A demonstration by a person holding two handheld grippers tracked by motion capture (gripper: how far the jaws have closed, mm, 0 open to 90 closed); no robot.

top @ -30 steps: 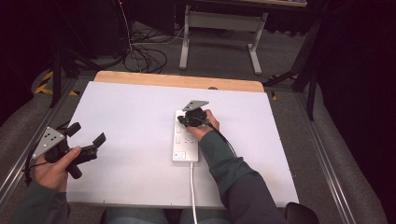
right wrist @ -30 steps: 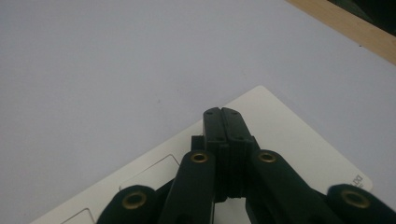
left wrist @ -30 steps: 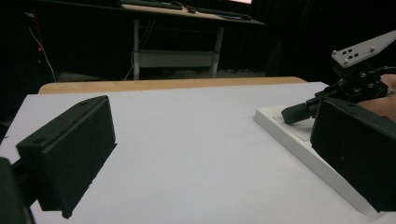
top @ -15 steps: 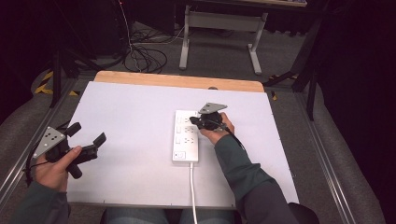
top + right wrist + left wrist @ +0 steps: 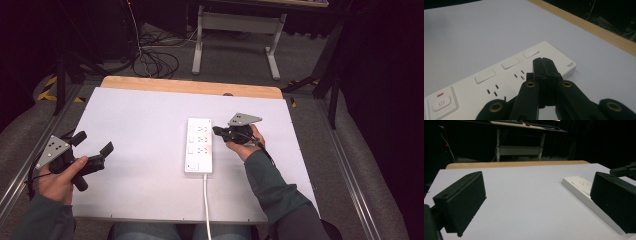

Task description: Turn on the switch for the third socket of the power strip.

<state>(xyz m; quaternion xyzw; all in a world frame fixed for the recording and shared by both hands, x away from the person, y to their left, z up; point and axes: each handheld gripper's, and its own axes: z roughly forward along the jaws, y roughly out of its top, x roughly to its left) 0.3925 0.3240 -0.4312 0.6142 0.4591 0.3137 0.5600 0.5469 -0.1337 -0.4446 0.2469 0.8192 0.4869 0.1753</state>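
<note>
1. My right gripper (image 5: pixel 216 131): jaws pressed together on nothing, tips just beside the power strip's right edge, above its sockets in the right gripper view.
2. My left gripper (image 5: pixel 92 150): jaws spread wide, empty, near the table's left edge.
3. Power strip (image 5: pixel 199 144): white, flat on the white table (image 5: pixel 145 125), well to the right of my left gripper; cord (image 5: pixel 205 210) runs toward me.

Table (image 5: pixel 140 115) left half open — power strip (image 5: pixel 199 145) blocks centre.
</note>
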